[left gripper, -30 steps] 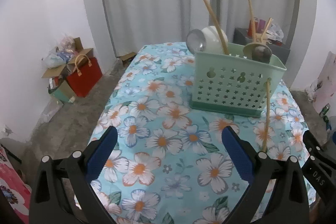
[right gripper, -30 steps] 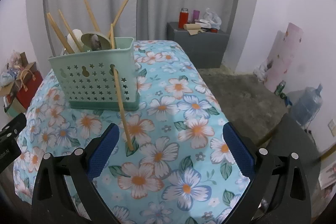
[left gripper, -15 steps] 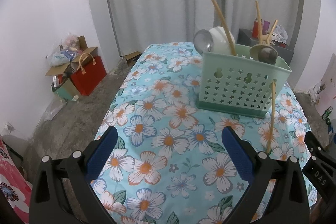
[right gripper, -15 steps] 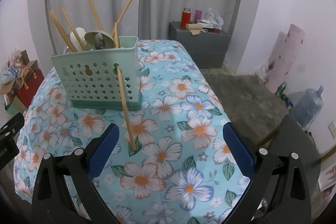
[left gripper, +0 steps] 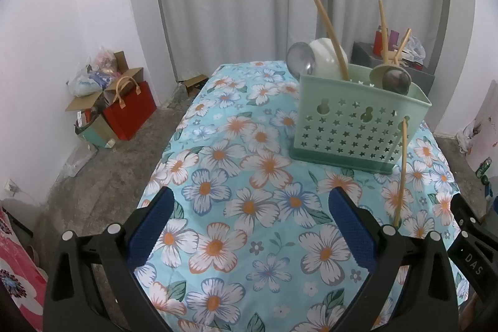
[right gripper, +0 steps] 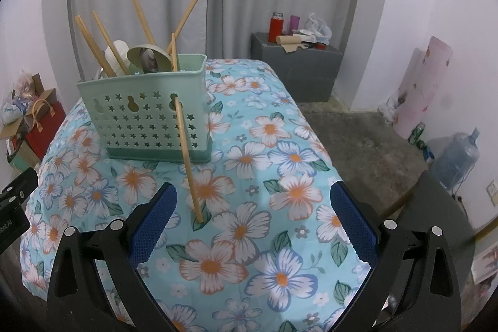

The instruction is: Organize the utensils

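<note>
We see both sets of fingers spread wide, gripping nothing: left gripper (left gripper: 250, 220) and right gripper (right gripper: 253, 217) hover over the flowered tablecloth (left gripper: 249, 207) on the table. A green basket (left gripper: 358, 126) with star cutouts stands toward the far end, holding chopsticks (right gripper: 99, 42), a metal ladle (left gripper: 300, 58) and a white spoon (left gripper: 326, 58), all upright or tilted. One loose chopstick (right gripper: 186, 157) leans against the basket's near wall, lower tip resting on the cloth, between the two grippers. A red bag (left gripper: 130, 108) sits on the floor beside the table.
</note>
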Tool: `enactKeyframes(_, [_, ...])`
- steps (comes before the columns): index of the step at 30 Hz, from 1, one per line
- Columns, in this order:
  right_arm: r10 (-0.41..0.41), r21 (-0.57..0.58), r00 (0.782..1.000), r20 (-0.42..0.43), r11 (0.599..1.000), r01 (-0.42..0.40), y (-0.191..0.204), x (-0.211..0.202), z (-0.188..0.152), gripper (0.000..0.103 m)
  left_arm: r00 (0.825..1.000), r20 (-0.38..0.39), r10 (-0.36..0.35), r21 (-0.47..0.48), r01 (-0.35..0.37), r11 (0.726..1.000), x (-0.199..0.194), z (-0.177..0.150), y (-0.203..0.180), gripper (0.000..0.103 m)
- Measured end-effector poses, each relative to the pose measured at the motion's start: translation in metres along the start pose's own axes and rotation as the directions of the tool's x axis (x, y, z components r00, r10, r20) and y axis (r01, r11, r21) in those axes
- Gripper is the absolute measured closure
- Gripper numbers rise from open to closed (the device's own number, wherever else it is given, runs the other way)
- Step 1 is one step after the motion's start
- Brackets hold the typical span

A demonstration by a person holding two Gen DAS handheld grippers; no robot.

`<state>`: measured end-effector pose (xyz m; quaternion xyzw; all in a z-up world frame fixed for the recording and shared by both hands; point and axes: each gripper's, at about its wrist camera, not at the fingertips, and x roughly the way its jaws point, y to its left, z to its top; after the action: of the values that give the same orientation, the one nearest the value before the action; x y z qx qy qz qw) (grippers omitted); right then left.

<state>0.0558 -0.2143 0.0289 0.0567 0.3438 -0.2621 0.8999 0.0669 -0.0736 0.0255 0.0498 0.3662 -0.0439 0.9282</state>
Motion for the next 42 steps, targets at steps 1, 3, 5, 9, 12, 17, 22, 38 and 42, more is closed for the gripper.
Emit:
enactKeyframes(1, [0.000,0.000,1.000,0.000,1.000,0.000,-0.0001,0.0003,0.0000,0.008,1.000,0.000,0.000,0.000,0.000,1.000,0.0001,0.0001,0.0001,0.006])
enactKeyframes(3, [0.000,0.001,1.000,0.000,1.000,0.000,0.0000,0.0004,-0.0001,0.008,1.000,0.001,0.000,-0.001,0.000,1.000,0.0000,0.0000,0.0002,0.006])
enactKeyframes(5, [-0.001,0.001,1.000,0.001,1.000,0.001,0.0003,0.0003,-0.0001,0.008,1.000,0.001,0.000,-0.001,0.000,1.000,0.0003,0.0001,0.0004,0.006])
enactKeyframes(9, [0.000,0.000,1.000,0.000,1.000,0.000,0.0010,0.0000,0.0001,0.008,1.000,-0.001,-0.002,-0.001,0.002,1.000,0.0005,-0.0007,-0.0004,0.006])
enactKeyframes(12, [0.000,-0.002,1.000,0.003,1.000,0.000,0.0015,-0.0010,0.0006,0.008,1.000,0.000,-0.002,-0.001,0.002,1.000,0.0002,-0.0007,-0.0005,0.006])
enactKeyframes(17, [0.001,-0.005,1.000,0.005,1.000,-0.001,0.0020,-0.0012,0.0015,0.008,1.000,-0.001,-0.002,-0.001,0.002,1.000,0.0004,-0.0004,0.0007,0.006])
enactKeyframes(22, [0.000,-0.005,1.000,0.005,1.000,0.000,0.0024,-0.0012,0.0015,0.008,1.000,-0.001,-0.002,-0.001,0.002,1.000,0.0002,-0.0007,0.0003,0.006])
enactKeyframes(38, [-0.001,-0.006,1.000,0.007,1.000,0.001,0.0037,-0.0018,0.0015,0.008,1.000,-0.002,-0.003,-0.001,0.003,1.000,0.0004,0.0003,0.0016,0.006])
enactKeyframes(42, [-0.001,-0.006,1.000,0.007,1.000,0.001,0.0039,-0.0020,0.0027,0.008,1.000,-0.001,-0.004,-0.002,0.004,1.000,0.0006,0.0005,0.0020,0.006])
